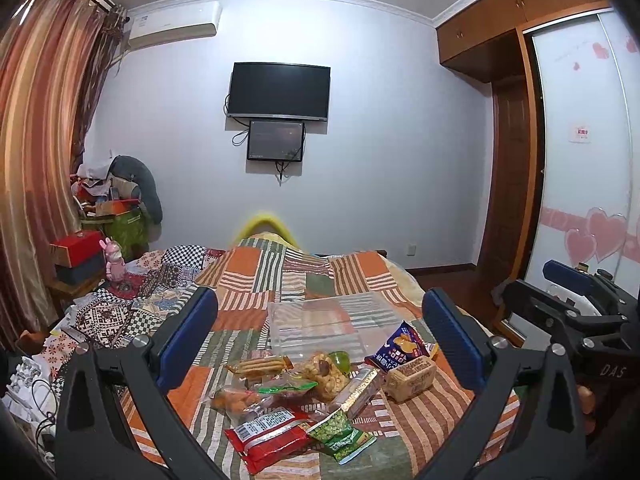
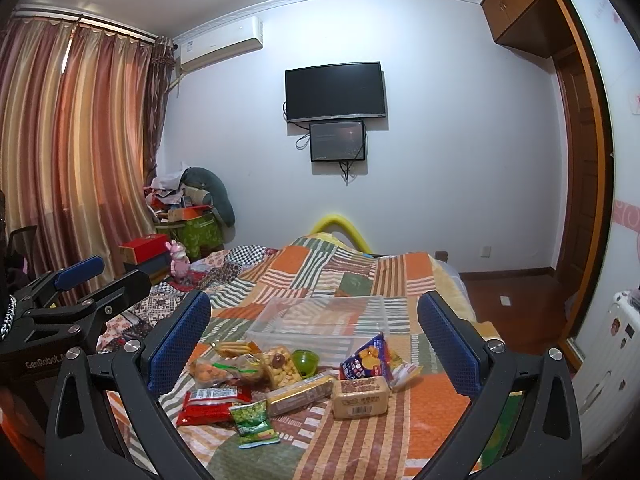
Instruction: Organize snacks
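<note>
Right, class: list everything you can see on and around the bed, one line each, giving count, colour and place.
clear bin: one, transparent, mid-bed behind the snacks, nothing in it
red packet: one, red, front left of the pile
green pea packet: one, green, front
tan biscuit block: one, tan, right of pile
blue chip bag: one, blue, against the bin
green cup: one, green, mid-pile
quilt: one, orange-green patchwork, covering the bed
television: one, black, on the wall
pink toy: one, left of the bed
left gripper: blue pads, open
right gripper: blue pads, open

Snack packets lie on the bed, clear bin just behind them.
</note>
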Available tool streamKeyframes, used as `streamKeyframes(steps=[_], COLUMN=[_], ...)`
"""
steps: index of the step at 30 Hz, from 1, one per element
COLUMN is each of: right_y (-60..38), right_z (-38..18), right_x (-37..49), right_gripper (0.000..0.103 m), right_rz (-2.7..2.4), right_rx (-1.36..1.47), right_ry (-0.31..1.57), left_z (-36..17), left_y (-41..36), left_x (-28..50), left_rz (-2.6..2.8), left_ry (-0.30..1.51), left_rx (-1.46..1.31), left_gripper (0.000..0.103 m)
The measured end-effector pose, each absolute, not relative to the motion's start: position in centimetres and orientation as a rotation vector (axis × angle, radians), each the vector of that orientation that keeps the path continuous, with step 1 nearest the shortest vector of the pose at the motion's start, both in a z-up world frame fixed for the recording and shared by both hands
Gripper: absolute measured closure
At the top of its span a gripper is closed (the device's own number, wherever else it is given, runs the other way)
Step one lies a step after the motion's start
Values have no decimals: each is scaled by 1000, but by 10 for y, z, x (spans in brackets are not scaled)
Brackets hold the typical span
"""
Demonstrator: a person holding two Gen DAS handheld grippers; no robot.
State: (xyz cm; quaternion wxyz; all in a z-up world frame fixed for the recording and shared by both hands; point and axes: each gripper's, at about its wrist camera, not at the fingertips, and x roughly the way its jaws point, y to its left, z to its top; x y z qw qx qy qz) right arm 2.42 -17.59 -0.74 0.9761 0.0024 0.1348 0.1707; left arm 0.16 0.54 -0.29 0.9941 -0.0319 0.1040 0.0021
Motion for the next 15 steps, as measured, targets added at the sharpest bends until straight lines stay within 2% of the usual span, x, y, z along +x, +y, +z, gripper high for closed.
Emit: streamKeyframes(steps=[15], right_y=[-172], right_z=[-6], right_x=[23], right_gripper=[0], right_rz=[346], right_rx=[0], right_ry=[272], left_z=[-3], left_y=[6], left_x=[0], left_rz=[15], left_ry=[204], left_rx=[-67], left_gripper=[0])
